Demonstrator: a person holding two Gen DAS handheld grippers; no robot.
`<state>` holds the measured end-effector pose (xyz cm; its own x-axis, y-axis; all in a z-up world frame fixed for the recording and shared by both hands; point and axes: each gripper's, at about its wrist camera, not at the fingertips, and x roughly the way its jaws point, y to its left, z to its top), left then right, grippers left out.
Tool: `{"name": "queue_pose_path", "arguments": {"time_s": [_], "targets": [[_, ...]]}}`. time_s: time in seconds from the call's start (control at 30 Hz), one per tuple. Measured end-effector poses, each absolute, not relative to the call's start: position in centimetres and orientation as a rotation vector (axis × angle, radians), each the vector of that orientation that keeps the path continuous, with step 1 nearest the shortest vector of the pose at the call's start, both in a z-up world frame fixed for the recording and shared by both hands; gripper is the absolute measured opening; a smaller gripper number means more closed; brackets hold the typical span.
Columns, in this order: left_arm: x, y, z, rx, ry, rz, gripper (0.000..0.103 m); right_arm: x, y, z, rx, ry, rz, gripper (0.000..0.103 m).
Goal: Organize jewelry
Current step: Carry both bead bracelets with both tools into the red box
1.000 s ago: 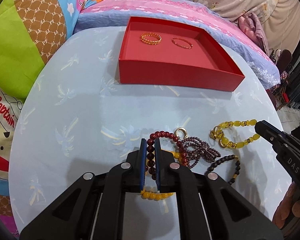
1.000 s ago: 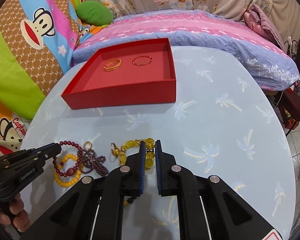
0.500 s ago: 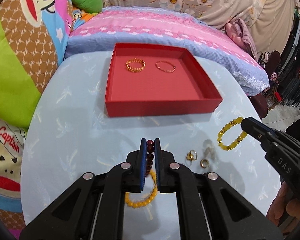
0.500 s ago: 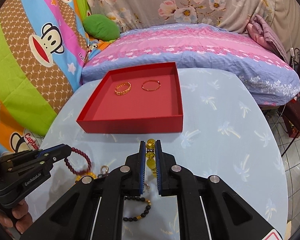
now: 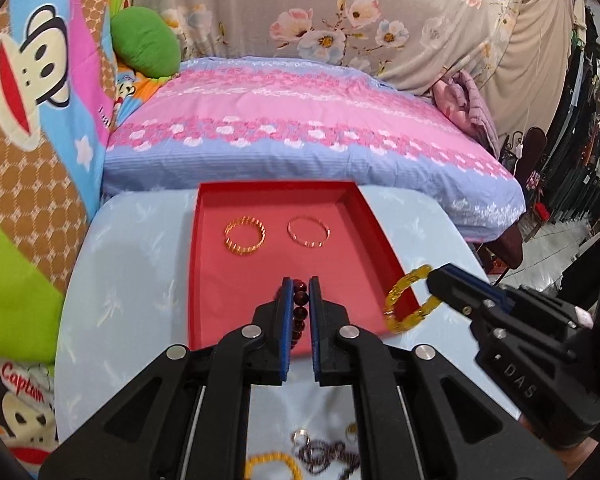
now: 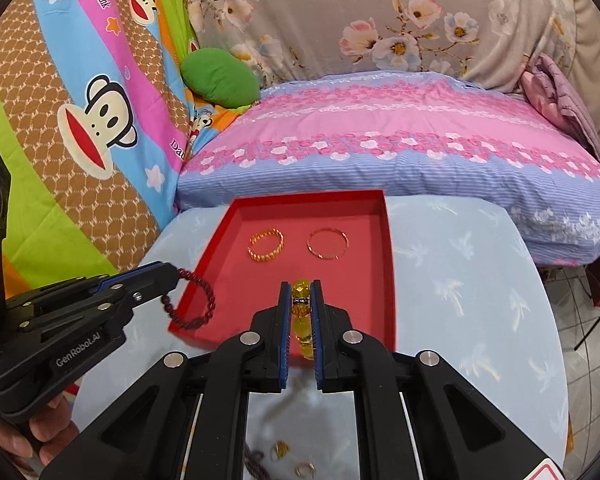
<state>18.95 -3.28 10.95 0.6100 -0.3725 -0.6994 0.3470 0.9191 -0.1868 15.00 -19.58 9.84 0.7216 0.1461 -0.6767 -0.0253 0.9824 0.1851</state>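
Blanket: "Captain" | left claw: "GenRobot.AI" | right claw: "DAS"

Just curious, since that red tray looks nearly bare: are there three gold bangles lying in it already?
No, the red tray holds only two: a chunky gold bangle and a thin gold bangle beside it.

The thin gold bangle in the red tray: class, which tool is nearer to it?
Right, though narrowly. The right tool sits just below the thin gold bangle; the left tool is below it, offset leftward.
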Motion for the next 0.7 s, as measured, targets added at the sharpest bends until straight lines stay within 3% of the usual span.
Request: {"name": "queue_pose_path", "arguments": {"time_s": [0.4,0.7], "targets": [[27.2,-3.8,6.0,-0.15,0.941,-0.444,0.007,23.0,-18.3,5.6,0.265,0.863,0.156,0.009],[28.5,-3.8,1.2,-0.025,1.0,-0.362,0.007,24.6,-19.8,1.1,0.21,0.941,0.07,0.009]]}}
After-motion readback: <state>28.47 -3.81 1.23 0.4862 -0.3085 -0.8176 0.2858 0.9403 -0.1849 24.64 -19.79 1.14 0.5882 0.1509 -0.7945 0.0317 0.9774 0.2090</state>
